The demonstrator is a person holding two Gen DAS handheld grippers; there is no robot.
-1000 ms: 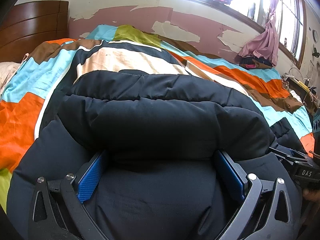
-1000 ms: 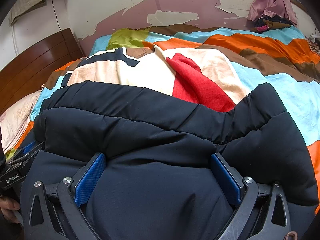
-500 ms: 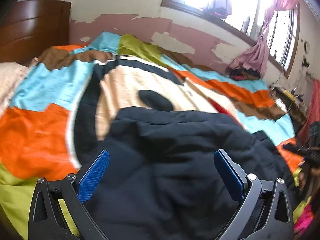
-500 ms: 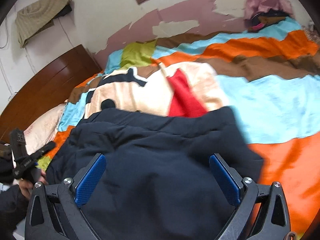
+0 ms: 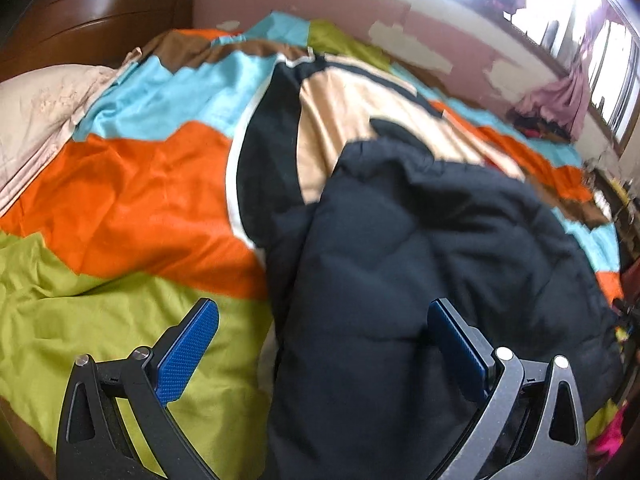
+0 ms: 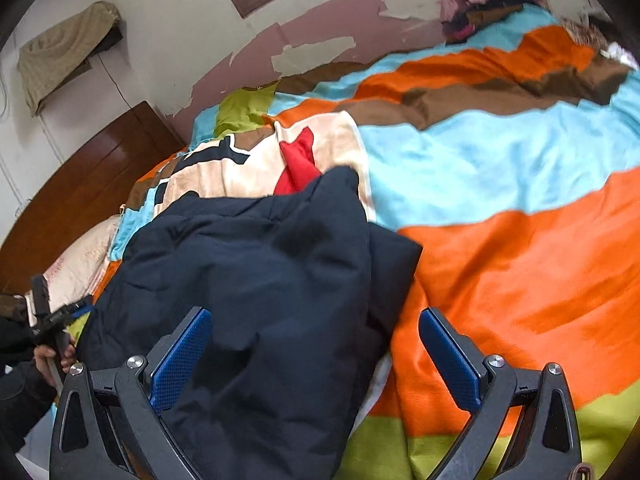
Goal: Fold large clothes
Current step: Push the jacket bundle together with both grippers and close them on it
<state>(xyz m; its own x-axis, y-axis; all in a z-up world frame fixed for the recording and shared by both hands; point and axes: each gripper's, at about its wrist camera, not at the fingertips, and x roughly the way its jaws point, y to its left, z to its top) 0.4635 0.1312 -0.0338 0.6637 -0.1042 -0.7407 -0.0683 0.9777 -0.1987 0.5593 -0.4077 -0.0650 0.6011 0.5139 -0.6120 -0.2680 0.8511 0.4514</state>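
A dark navy padded jacket [image 5: 432,264] lies folded in a thick bundle on a bed with a striped multicolour blanket [image 5: 132,200]. In the left wrist view my left gripper [image 5: 322,344] is open and empty, hovering above the jacket's left edge. In the right wrist view the jacket [image 6: 260,280] fills the lower left; my right gripper [image 6: 314,354] is open and empty above its right edge. The left gripper [image 6: 52,320], held in a hand, shows at the far left of the right wrist view.
A pale pillow [image 5: 44,108] and a wooden headboard [image 5: 96,12] lie at the bed's left end. Pink clothes [image 5: 560,100] are piled by the window at the far end. A peeling wall [image 6: 320,40] runs behind the bed.
Both grippers have let go of the jacket and pulled back and apart, left to the left, right to the right. The jacket now rests folded on the bed.
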